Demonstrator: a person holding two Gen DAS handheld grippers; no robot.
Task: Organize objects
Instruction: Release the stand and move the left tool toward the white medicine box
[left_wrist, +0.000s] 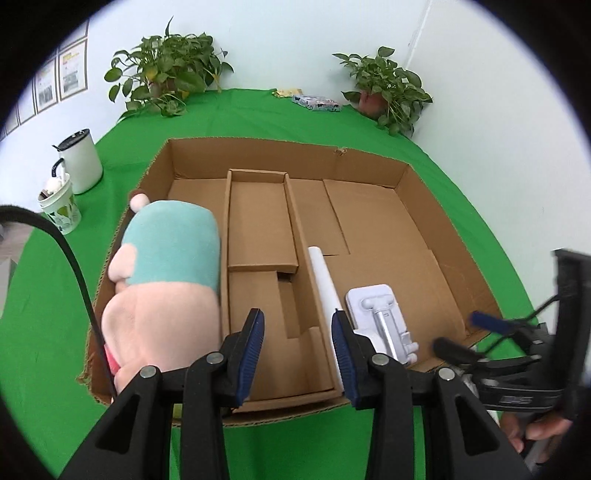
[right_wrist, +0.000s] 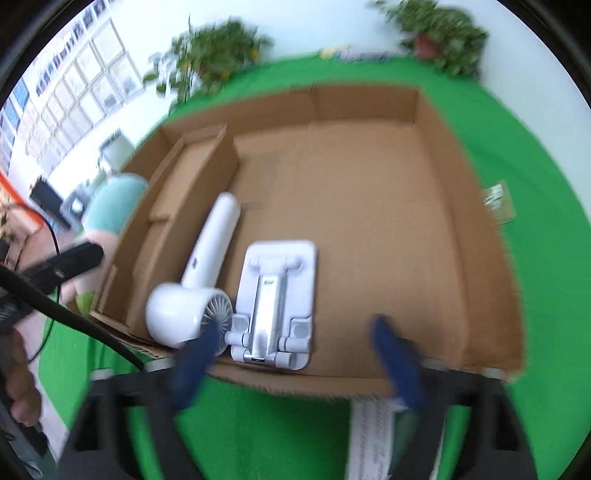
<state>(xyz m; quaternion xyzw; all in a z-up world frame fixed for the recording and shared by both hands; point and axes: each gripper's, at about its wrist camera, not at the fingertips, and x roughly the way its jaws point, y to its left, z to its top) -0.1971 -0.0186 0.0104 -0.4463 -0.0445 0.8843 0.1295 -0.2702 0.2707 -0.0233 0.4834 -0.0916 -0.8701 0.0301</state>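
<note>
The cardboard box sits on the green surface and already holds 3 things: a plush toy in the left slot, then a white hand fan and a white phone stand side by side near the front wall. I think the stand has just been put down.

The right claw is wide, with nothing between its blue tips. The left claw is narrow and holds nothing.

Next, a claw likely needs to fetch another loose thing, maybe the clear packet beside the box.

Only the right view shows the fan's round head and that packet. Only the left view shows the white mug and cup.
</note>
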